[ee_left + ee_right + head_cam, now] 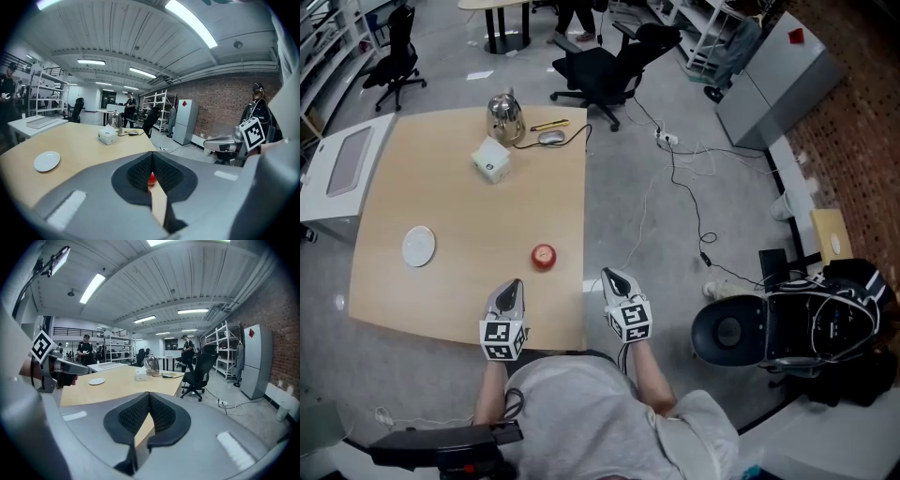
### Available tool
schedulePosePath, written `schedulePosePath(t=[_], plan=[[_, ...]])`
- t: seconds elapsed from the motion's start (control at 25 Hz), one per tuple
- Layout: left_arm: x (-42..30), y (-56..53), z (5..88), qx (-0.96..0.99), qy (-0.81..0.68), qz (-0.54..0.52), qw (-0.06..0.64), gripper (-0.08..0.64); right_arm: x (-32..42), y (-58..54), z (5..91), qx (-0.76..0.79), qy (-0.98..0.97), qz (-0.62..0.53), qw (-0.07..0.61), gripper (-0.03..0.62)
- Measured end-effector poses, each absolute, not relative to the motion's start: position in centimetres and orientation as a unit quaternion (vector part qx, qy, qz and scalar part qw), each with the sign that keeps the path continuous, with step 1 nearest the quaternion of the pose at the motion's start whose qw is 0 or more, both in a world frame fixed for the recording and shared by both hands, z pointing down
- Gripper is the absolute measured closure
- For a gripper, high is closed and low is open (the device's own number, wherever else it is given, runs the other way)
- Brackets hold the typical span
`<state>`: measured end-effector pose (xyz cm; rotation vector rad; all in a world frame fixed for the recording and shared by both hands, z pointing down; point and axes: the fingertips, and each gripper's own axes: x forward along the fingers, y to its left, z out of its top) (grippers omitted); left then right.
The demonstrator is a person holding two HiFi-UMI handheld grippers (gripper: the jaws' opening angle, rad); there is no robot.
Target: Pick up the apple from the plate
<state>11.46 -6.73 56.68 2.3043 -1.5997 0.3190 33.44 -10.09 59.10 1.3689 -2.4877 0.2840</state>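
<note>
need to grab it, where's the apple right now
Head view: the apple lies on the bare table near its front right edge, right of the plate and just ahead of the left gripper.

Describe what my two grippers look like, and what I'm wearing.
Both the left gripper and right gripper have smooth grey shells tapering to a point, with black ribbed pads inside. Each carries a white cube printed with black square markers. You wear a light grey top.

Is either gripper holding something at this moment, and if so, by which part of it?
Nothing is held. The left gripper and the right gripper both have jaws together and empty; the apple lies free on the table.
</note>
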Motion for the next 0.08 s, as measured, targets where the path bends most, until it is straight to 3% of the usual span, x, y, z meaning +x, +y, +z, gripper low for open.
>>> schedulePosePath(t=[0.08], plan=[[11.39,-6.73,56.59,0.806,-0.56,0.112,0.158,0.54,33.39,-10.13,59.0,0.475,-0.863,0.098,0.143,0.586]])
